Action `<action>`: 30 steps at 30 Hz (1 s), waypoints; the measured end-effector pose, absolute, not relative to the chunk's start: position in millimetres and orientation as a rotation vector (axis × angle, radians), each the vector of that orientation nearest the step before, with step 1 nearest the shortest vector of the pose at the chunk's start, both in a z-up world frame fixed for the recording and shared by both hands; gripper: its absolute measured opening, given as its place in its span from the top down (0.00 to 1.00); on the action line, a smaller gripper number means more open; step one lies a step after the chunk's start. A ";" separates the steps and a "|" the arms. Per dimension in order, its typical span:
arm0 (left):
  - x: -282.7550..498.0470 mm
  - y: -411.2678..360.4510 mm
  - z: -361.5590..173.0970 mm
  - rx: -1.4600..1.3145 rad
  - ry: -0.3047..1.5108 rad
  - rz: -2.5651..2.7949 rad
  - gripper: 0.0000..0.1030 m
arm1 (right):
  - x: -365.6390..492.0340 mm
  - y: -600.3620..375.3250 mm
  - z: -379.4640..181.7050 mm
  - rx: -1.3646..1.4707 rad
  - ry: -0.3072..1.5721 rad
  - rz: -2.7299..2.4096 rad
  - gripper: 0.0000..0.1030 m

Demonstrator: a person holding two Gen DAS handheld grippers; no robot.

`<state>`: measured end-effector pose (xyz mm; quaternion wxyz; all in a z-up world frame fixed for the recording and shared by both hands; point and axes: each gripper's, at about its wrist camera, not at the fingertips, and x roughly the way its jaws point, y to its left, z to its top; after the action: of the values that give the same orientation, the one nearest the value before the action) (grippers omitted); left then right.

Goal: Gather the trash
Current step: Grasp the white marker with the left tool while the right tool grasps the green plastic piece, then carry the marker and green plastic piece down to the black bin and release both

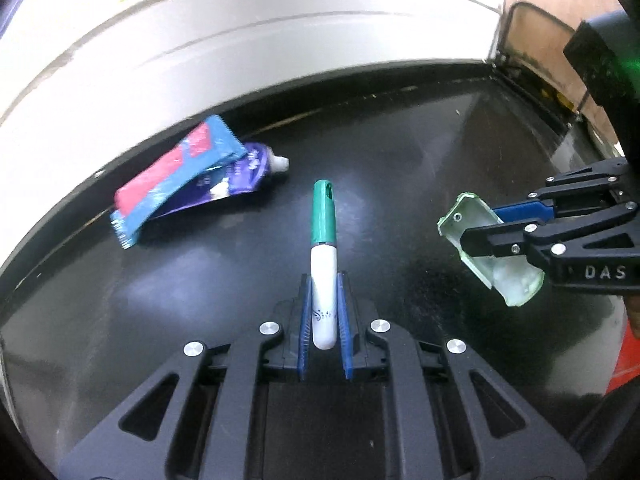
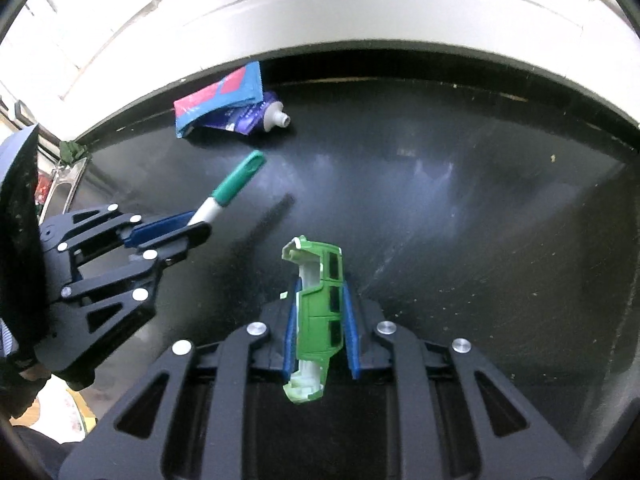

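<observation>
left claw (image 1: 324, 308): clamped on marker (image 1: 323, 240), cap pointing up-frame, away from me
right claw (image 2: 318, 312): clamped on green shell (image 2: 320, 304), long axis along my fingers
tubes (image 1: 188, 184): upper left of the left view, lying flat on black tray (image 1: 400, 168), long axis slanting down-left
nearer: my guess left claw, but both are full
bin: not in view

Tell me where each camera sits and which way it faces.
Left wrist: on the left gripper, facing along its fingers over the black table; it holds a green-capped marker.
Right wrist: on the right gripper, facing over the same table; it holds a broken green toy car shell.
Shared: crumpled toothpaste tube by the far edge, and each shows the other gripper.
</observation>
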<state>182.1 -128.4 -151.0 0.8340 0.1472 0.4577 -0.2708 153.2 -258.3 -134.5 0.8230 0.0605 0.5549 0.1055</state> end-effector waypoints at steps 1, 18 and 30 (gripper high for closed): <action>179.2 -124.5 -146.8 0.301 0.966 -0.561 0.88 | 151.6 -257.5 -131.9 0.124 1.175 0.227 0.81; 79.0 -23.1 -92.0 0.170 0.902 -0.313 0.89 | 96.0 -186.4 -69.2 0.022 1.038 0.329 0.81; -49.4 136.7 -55.0 0.003 0.873 0.122 0.89 | 42.5 10.2 -46.7 -0.119 1.006 0.719 0.81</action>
<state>-49.4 136.7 -55.0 0.9044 0.0013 0.4226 0.0590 42.5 10.2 -46.7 0.8132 -0.0557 0.4712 0.3369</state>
